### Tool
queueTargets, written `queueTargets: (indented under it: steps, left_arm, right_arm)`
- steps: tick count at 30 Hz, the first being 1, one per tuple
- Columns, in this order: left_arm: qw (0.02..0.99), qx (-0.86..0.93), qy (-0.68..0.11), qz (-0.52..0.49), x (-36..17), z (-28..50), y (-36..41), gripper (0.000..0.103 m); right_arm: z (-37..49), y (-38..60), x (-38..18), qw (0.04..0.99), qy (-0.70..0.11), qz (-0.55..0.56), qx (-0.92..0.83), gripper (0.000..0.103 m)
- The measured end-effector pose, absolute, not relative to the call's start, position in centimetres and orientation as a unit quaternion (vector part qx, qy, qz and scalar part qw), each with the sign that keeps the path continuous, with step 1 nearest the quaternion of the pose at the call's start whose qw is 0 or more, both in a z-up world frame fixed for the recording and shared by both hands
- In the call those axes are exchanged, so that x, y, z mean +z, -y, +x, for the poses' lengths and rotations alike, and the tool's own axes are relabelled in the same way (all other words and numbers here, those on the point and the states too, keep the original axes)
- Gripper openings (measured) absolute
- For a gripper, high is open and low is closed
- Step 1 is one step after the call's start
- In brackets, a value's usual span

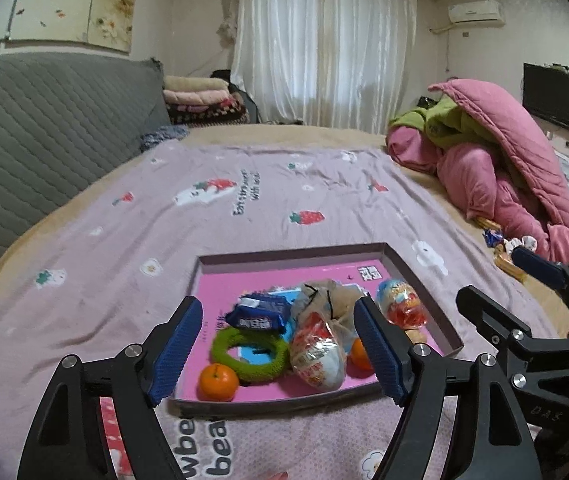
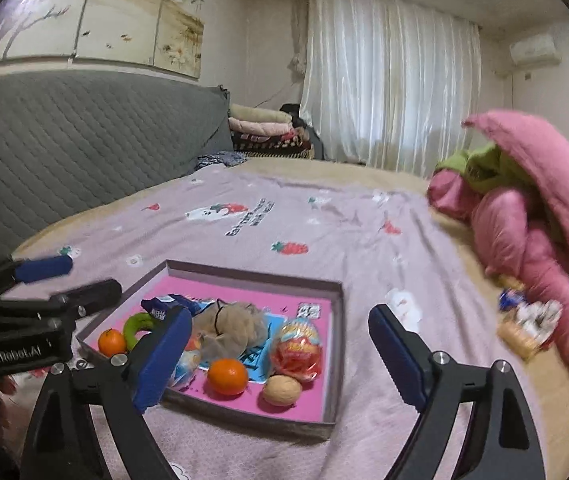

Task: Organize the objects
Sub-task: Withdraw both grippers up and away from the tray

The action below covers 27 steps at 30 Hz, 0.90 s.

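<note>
Both tools — left, right — gape empty above tray.

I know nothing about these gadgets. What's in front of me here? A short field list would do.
place: bed with strawberry-print sheet
container: shallow box with pink floor
in box: two tangerines, walnut, green ring, blue snack packet, wrapped snacks
outside box: snack packets by pink quilt
left gripper: open, empty
right gripper: open, empty
</note>
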<state>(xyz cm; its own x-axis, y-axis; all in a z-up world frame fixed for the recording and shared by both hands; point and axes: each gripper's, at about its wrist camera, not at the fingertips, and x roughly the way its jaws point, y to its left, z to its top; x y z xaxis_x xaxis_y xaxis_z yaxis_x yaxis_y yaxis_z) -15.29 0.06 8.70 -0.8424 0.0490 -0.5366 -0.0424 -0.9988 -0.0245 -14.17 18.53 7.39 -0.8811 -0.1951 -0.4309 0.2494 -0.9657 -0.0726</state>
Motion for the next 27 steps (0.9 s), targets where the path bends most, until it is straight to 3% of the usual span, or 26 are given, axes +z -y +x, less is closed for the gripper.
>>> queueTargets:
  steps: [16,27]
  left_arm:
    - [-0.02,0.959,-0.017,-0.281,9.2,-10.4,0.4,0.079]
    - [-0.014,0.956,0.001,-0.293,7.4,-8.1,1.3,0.079]
  right_arm:
    - [-9.1,-16.0,9.7,0.115,-0.076,0.208,-0.968,0.09]
    - [-6.7,-16.5,7.8,0.124,-0.058,0.212,-0.968,0.09]
